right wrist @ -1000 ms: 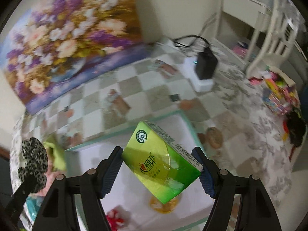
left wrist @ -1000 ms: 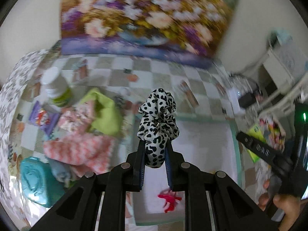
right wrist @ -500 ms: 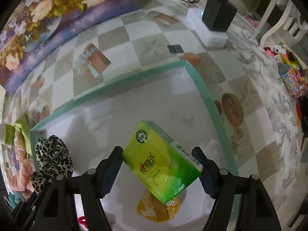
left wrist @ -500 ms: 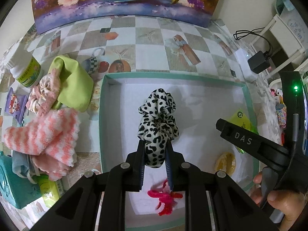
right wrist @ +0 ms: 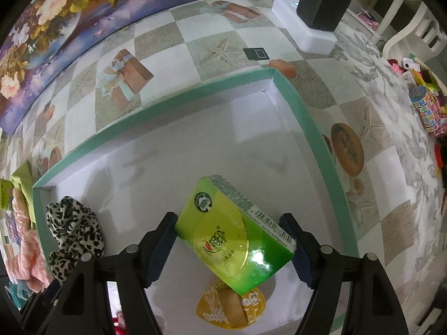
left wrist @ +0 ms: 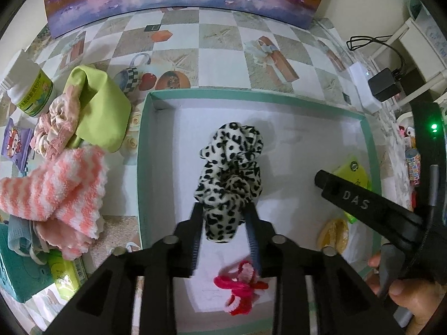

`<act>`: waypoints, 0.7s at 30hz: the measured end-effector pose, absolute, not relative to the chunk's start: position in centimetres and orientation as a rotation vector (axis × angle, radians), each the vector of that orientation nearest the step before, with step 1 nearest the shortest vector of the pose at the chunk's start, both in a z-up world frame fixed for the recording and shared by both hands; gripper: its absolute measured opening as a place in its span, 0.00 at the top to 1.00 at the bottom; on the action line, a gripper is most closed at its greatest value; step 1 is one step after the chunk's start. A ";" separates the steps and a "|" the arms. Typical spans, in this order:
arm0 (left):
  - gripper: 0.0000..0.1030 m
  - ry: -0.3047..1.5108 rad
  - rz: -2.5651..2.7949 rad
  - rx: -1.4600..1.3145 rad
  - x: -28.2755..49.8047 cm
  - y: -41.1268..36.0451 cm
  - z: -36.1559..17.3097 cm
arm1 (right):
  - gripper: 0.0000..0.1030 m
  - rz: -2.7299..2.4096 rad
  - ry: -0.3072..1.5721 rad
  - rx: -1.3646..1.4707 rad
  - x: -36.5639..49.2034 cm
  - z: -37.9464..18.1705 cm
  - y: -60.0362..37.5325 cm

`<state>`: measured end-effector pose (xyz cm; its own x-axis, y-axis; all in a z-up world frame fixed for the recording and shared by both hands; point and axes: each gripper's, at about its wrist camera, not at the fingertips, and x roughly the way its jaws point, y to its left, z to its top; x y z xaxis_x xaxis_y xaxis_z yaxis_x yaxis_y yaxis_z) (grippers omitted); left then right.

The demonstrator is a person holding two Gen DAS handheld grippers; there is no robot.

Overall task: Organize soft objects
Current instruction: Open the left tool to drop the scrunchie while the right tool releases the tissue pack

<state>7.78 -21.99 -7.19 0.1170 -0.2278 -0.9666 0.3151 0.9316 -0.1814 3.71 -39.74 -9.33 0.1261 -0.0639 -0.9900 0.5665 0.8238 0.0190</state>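
Observation:
My left gripper (left wrist: 225,220) is shut on a black-and-white leopard scrunchie (left wrist: 230,173) and holds it over the white floor of a teal-rimmed box (left wrist: 142,150). The scrunchie also shows in the right wrist view (right wrist: 74,231). My right gripper (right wrist: 233,234) is shut on a green tissue pack (right wrist: 234,234) and holds it above the same box (right wrist: 296,109), near its right wall. A red scrunchie (left wrist: 240,287) and a yellow packet (right wrist: 232,307) lie on the box floor.
Left of the box lie a pink striped towel (left wrist: 53,187), a lime cloth (left wrist: 100,109), a pink scrunchie (left wrist: 54,122), a white bottle (left wrist: 29,92) and a teal case (left wrist: 19,268). A charger on a white block (right wrist: 315,16) stands at the back right.
Both grippers have moved forward and down over the box, each still holding its object. The left jaws look slightly wider around the scrunchie.

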 end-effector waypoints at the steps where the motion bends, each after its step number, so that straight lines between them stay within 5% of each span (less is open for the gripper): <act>1: 0.54 1.399 -0.399 0.071 7.8 -22.0 -7.1 | 0.24 -0.484 1.379 0.447 3.9 -9.4 -39.7; 21: 0.16 1.273 -0.373 -0.004 8.8 -18.9 -1.7 | 0.19 -0.479 1.233 0.353 4.6 -2.3 -38.7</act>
<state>8.84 -18.92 -1.72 0.2423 -0.2750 -0.9304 0.2702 0.9402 -0.2075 4.56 -38.74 -2.35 0.2540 -0.1572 -0.9544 0.5286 0.8489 0.0008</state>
